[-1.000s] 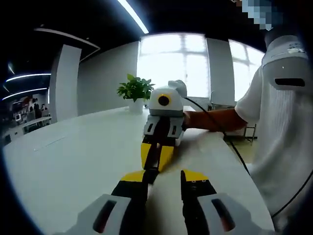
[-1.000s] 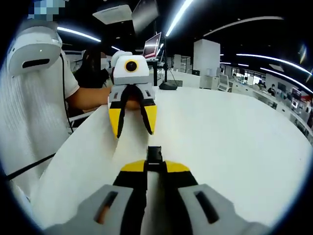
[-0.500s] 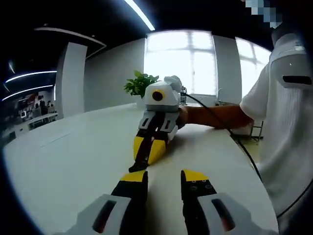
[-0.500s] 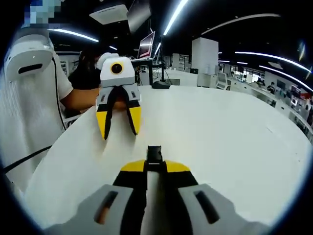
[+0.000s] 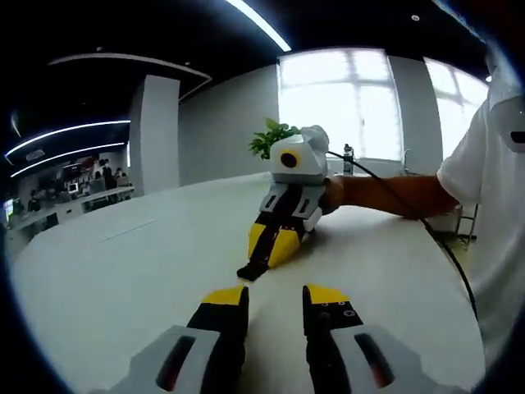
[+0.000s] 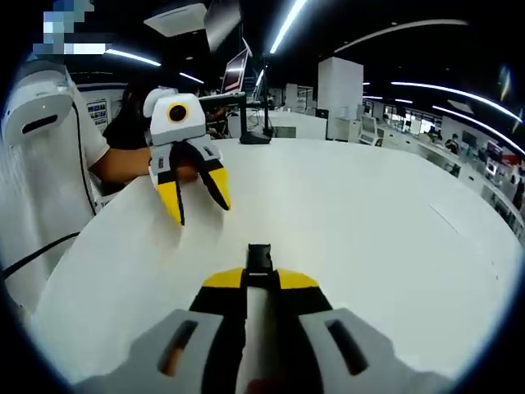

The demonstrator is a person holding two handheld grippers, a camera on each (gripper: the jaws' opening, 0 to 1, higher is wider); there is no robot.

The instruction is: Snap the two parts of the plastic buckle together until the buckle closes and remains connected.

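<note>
A black plastic buckle piece (image 6: 259, 256) sticks out of my right gripper (image 6: 259, 276), whose yellow-tipped jaws are shut on it low over the white table (image 6: 369, 230). In the left gripper view, that buckle piece (image 5: 253, 269) points toward me from the right gripper (image 5: 267, 251). My left gripper (image 5: 275, 290) stands open a short way in front of it with nothing between its jaws. From the right gripper view, the left gripper (image 6: 198, 207) hovers at the upper left with its jaws spread, apart from the buckle. I cannot tell whether the black piece is one half or both.
A person in a white shirt (image 5: 492, 205) stands at the table's edge, with a forearm (image 5: 385, 194) behind the right gripper and a black cable (image 5: 443, 254) trailing off. A potted plant (image 5: 269, 135) sits at the far end. A monitor (image 6: 234, 78) stands beyond the table.
The two grippers have drawn apart: the left gripper backed away from the buckle piece, which lay by its jaws a second ago. The right gripper stays shut on the piece.
</note>
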